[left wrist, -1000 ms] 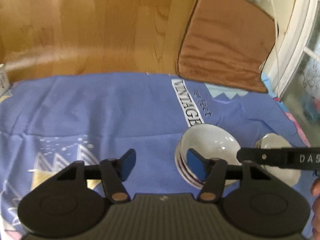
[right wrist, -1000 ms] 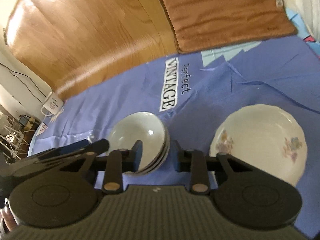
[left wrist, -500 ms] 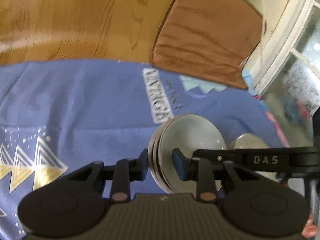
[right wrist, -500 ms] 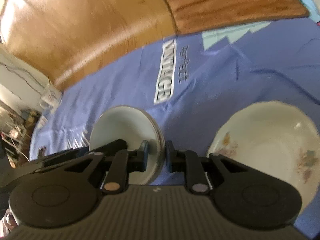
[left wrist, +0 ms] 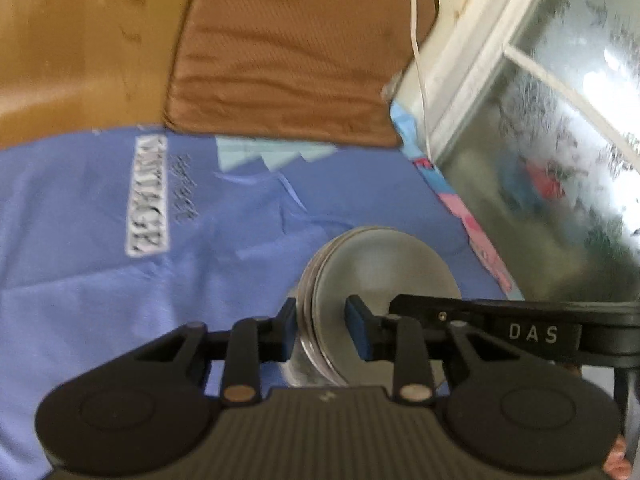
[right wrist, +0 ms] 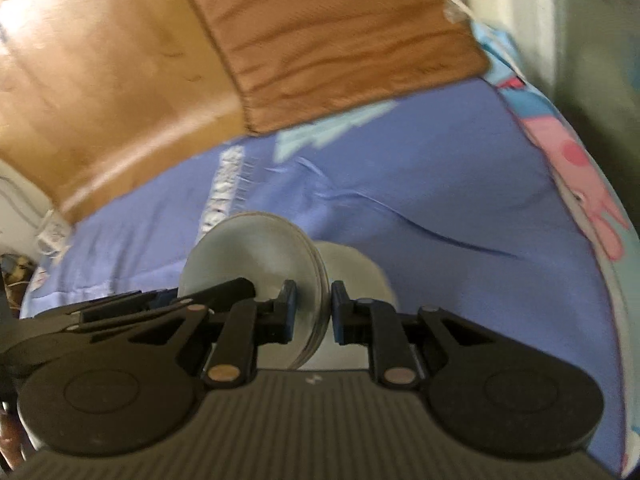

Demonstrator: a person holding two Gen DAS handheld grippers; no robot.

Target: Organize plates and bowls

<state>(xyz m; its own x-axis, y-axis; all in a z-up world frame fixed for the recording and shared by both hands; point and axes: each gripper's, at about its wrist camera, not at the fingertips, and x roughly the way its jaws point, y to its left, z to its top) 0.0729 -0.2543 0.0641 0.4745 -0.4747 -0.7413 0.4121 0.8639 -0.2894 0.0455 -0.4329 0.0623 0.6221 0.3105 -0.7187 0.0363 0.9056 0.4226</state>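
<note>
Both grippers have hold of the same stack of bowls, one on each side of it. The left gripper has its jaws closed down narrow on the near left rim: one pad sits outside the stack, the other inside the top bowl. Its jaws have just eased open slightly, the rim between them. The right gripper pinches the right rim the same way, pads tight against both faces. The stack is tilted above the blue cloth. Beneath it, in the right wrist view, a pale plate shows. A brown cushion lies beyond.
</note>
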